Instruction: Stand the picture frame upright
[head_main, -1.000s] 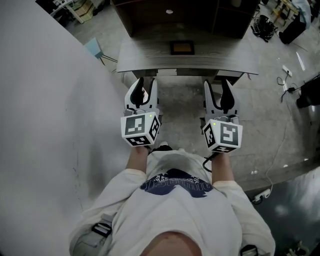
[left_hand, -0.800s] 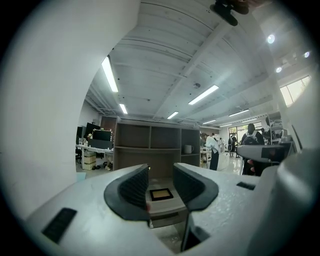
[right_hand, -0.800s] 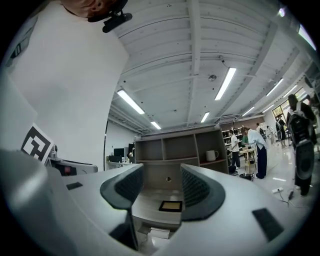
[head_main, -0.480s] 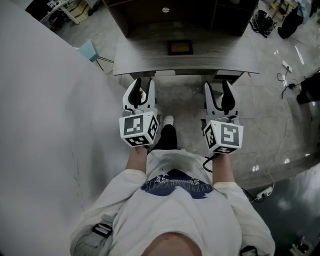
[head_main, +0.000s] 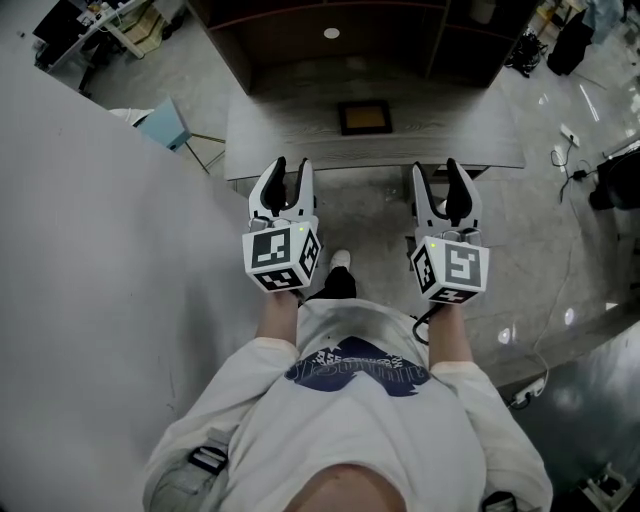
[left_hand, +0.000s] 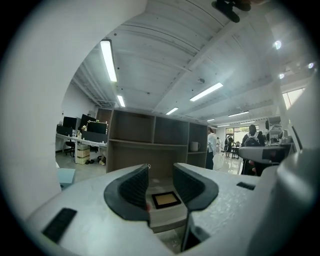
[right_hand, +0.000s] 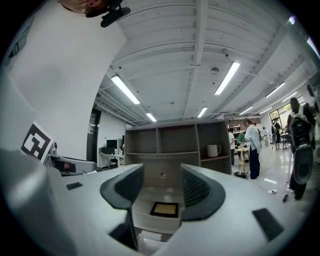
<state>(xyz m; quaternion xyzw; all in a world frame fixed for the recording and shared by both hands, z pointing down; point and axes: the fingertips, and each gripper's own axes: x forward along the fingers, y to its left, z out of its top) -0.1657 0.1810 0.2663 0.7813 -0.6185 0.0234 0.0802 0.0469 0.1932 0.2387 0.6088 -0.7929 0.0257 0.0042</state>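
Observation:
A small dark picture frame with a tan insert lies flat on the grey desk, a little behind its middle. It also shows between the jaws in the left gripper view and the right gripper view. My left gripper hovers open in front of the desk's near edge, left of the frame. On the other side, my right gripper is open too, short of the desk. Neither holds anything or touches the frame.
A dark shelf unit rises at the desk's back, with a white mug in its right compartment. A white wall runs close on the left. Cables lie on the floor at right. People stand far right.
The view has drawn nearer to the desk, so the desk and frame sit lower in the head view. Both grippers stay open and side by side.

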